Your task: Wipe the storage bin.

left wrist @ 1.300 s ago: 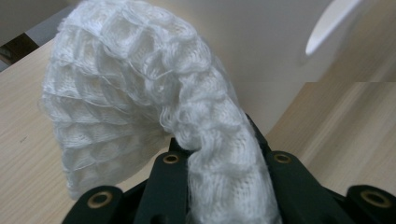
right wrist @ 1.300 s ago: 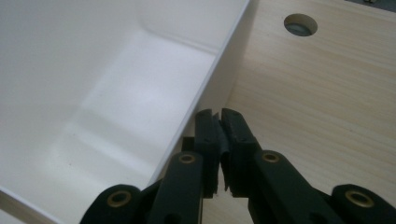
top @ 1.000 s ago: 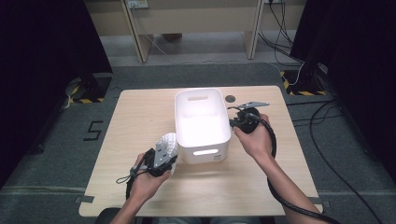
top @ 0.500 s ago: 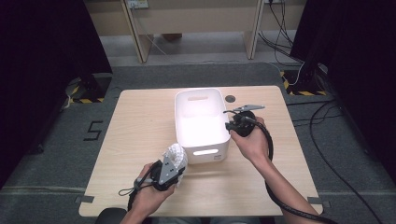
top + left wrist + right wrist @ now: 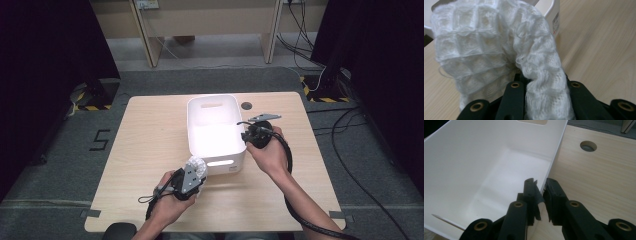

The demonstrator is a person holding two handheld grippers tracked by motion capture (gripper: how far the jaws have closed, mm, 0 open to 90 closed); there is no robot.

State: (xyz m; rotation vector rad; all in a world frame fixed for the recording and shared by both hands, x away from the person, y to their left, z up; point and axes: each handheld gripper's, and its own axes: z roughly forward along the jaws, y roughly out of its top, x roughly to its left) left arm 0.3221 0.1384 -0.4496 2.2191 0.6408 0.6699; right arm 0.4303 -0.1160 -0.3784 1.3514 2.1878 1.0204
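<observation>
A white plastic bin [image 5: 215, 98] stands in the middle of the wooden table [image 5: 150, 145]. My left gripper [image 5: 192, 176] hovers just before the bin's near-left corner, shut on a white knitted cloth [image 5: 196, 165]. In the left gripper view the cloth [image 5: 499, 50] bulges up from between the jaws of the left gripper [image 5: 544, 82]. My right gripper [image 5: 247, 136] straddles the bin's right wall. Seen from the right gripper view, the right gripper [image 5: 540, 187] has one jaw inside the bin [image 5: 486, 170] and one outside. Its jaws have just been closing and now pinch the wall.
A round cable hole [image 5: 246, 106] sits in the table just right of the bin's far corner; it appears as a hole [image 5: 588, 146] ahead of the right gripper too. Cables trail from both grippers. Beyond the table lie grey floor and desk legs.
My left hand has carried the cloth to the right and a little nearer the table's front edge. The right hand has stayed at the bin's right wall.
</observation>
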